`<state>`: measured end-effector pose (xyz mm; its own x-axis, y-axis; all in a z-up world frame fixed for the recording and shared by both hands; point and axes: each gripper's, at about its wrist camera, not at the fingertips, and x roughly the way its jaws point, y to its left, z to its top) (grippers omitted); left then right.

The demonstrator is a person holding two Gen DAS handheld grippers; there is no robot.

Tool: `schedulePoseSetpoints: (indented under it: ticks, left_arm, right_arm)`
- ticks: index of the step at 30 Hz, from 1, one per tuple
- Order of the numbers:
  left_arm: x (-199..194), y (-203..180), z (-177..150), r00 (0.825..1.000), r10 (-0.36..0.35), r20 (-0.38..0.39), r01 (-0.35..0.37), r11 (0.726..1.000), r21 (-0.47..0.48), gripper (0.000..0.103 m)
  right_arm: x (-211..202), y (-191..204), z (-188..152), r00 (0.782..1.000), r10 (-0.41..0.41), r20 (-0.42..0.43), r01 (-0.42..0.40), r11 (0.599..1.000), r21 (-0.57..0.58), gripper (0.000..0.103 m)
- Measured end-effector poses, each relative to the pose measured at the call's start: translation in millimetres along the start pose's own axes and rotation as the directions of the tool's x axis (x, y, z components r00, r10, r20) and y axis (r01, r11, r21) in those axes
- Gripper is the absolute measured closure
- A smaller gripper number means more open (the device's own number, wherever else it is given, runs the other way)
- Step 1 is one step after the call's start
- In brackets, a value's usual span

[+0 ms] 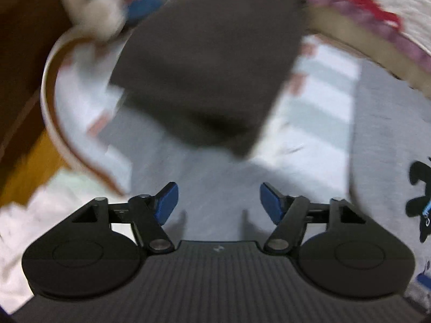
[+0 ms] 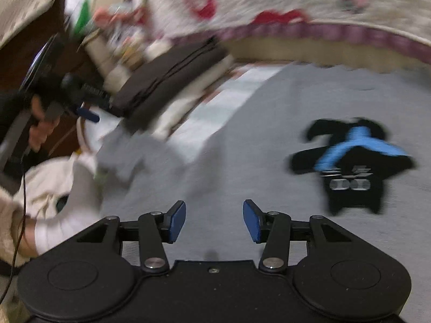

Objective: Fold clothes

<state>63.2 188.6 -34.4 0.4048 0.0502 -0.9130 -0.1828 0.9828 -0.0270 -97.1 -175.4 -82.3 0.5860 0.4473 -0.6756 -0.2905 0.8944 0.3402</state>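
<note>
A folded dark brown garment (image 1: 207,64) lies on a striped white cloth, ahead of my left gripper (image 1: 218,202), which is open and empty above grey fabric. In the right wrist view the same folded dark garment (image 2: 167,78) sits at the upper left. A light grey shirt (image 2: 269,140) with a black and blue print (image 2: 353,161) spreads under and to the right of my right gripper (image 2: 214,222), which is open and empty. The shirt's print edge also shows in the left wrist view (image 1: 420,199). The left gripper (image 2: 80,110) appears at the far left, held in a hand. Both views are motion-blurred.
A patterned cream blanket with a purple border (image 2: 323,32) hangs along the top. A stack of mixed items (image 2: 118,35) lies behind the dark garment. Brown wooden floor (image 1: 24,53) shows at the left. A white cloth (image 2: 54,183) lies near the person's arm.
</note>
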Motion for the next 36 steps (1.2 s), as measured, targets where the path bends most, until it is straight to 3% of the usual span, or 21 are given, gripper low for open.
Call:
schedulePoseSetpoints:
  ticks: [4,7,9,13,16,18,21,23,26,28,30,31,33,34,36]
  left_arm:
    - [31,67,-6,0.994,-0.074,-0.074,0.056,0.973,-0.223,0.043]
    - [49,102,-16,0.994,-0.062,-0.091,0.027,0.940,-0.341,0.043]
    - [57,113,-17,0.994,-0.064,-0.091,0.027,0.934,-0.357,0.043]
    - [63,126,-9,0.996,-0.092,-0.002,0.084,0.919,-0.385,0.043]
    - [65,129,6,0.995,-0.066,0.074,0.086,0.947,-0.310,0.043]
    - [72,130,11,0.992,-0.087,0.096,0.108,0.964,-0.242,0.043]
    - [88,136,13,0.980,-0.177,0.091,0.193,0.955,-0.227,0.041]
    - [98,135,15,0.981,-0.176,0.081,0.189,0.957,-0.218,0.039]
    - [108,136,14,0.981,-0.179,0.078,0.192,0.957,-0.216,0.036]
    - [109,132,12,0.978,-0.191,0.084,0.204,0.961,-0.189,0.031]
    - [109,119,9,0.978,-0.187,0.089,0.196,0.975,-0.106,0.032]
    - [109,113,7,0.979,-0.180,0.093,0.187,0.980,-0.066,0.036]
    - [105,106,4,0.981,-0.164,0.104,0.167,0.986,-0.022,0.069]
    - [101,107,4,0.982,-0.159,0.106,0.164,0.986,-0.035,0.094]
    - [87,111,2,0.981,-0.150,0.122,0.160,0.984,-0.077,0.094]
  right_arm:
    - [17,37,-1,0.997,0.000,-0.079,-0.010,0.992,-0.124,0.050]
    - [18,60,-6,0.995,0.015,-0.101,-0.037,0.976,-0.216,0.050]
    - [20,76,-10,0.993,0.018,-0.116,-0.050,0.959,-0.280,0.050]
    - [34,102,-25,0.989,-0.042,-0.141,-0.017,0.920,-0.392,0.048]
    - [47,106,-29,0.984,-0.080,-0.158,0.009,0.914,-0.406,0.048]
    - [50,106,-31,0.982,-0.095,-0.161,0.022,0.915,-0.402,0.048]
    - [48,104,-33,0.983,-0.099,-0.158,0.035,0.931,-0.363,0.048]
    - [46,102,-34,0.983,-0.095,-0.157,0.043,0.951,-0.306,0.048]
    - [41,85,-32,0.987,-0.048,-0.156,0.035,0.996,-0.080,0.048]
    - [36,72,-35,0.990,-0.010,-0.139,0.018,0.998,0.055,0.048]
    - [32,62,-38,0.992,0.006,-0.127,0.012,0.990,0.141,0.048]
    - [32,61,-38,0.991,-0.008,-0.131,0.026,0.990,0.137,0.048]
    - [30,62,-39,0.992,-0.041,-0.123,0.057,0.990,0.126,0.048]
    - [29,61,-39,0.992,-0.049,-0.115,0.063,0.989,0.130,0.048]
    - [29,61,-39,0.994,-0.046,-0.101,0.061,0.988,0.145,0.047]
